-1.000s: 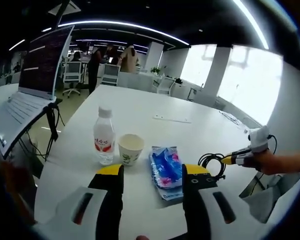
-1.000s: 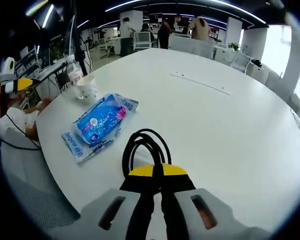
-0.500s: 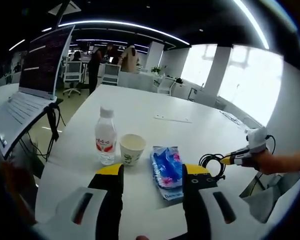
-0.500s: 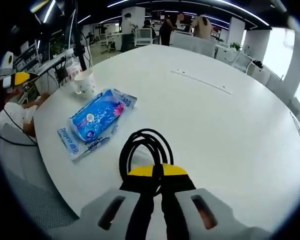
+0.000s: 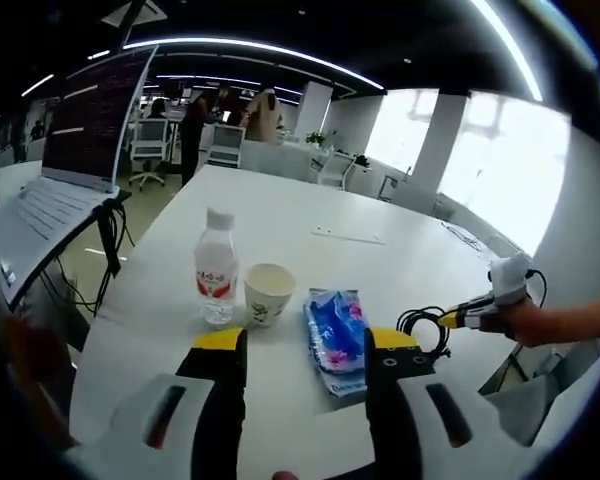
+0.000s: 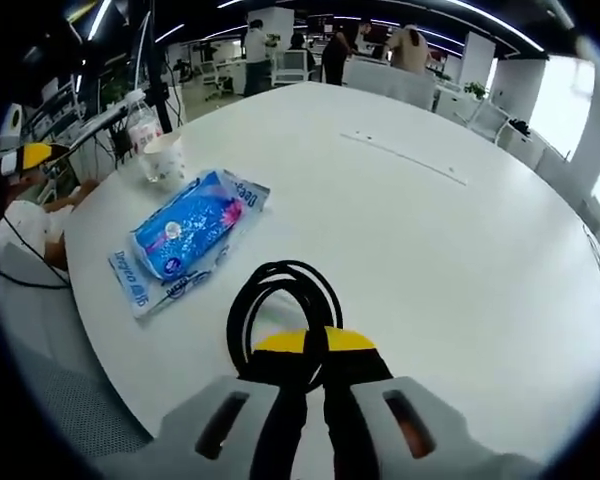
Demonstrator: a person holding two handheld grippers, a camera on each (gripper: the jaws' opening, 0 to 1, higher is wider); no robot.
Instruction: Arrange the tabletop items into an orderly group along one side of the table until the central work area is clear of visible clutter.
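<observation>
On the white table (image 5: 280, 215) stand a clear water bottle (image 5: 216, 268) with a red label and a paper cup (image 5: 268, 294), side by side near the edge. A blue wipes pack (image 5: 335, 335) lies just right of the cup. My left gripper (image 5: 305, 345) is open, hovering in front of these items with nothing between its jaws. My right gripper (image 6: 315, 345) is shut on a coiled black cable (image 6: 280, 305), which rests on the table to the right of the wipes pack (image 6: 185, 225). The right gripper (image 5: 458, 318) also appears in the left gripper view, at the cable (image 5: 420, 325).
A laptop (image 5: 55, 170) on a stand sits left of the table. Office chairs and several people stand far behind. The wide white tabletop (image 6: 450, 230) stretches beyond the items. A person's sleeve (image 6: 25, 235) shows at the table's edge.
The right gripper has drawn the cable slightly back toward the table edge, so the coil sits a bit lower. The left view has shifted slightly; bottle, cup and pack stay put.
</observation>
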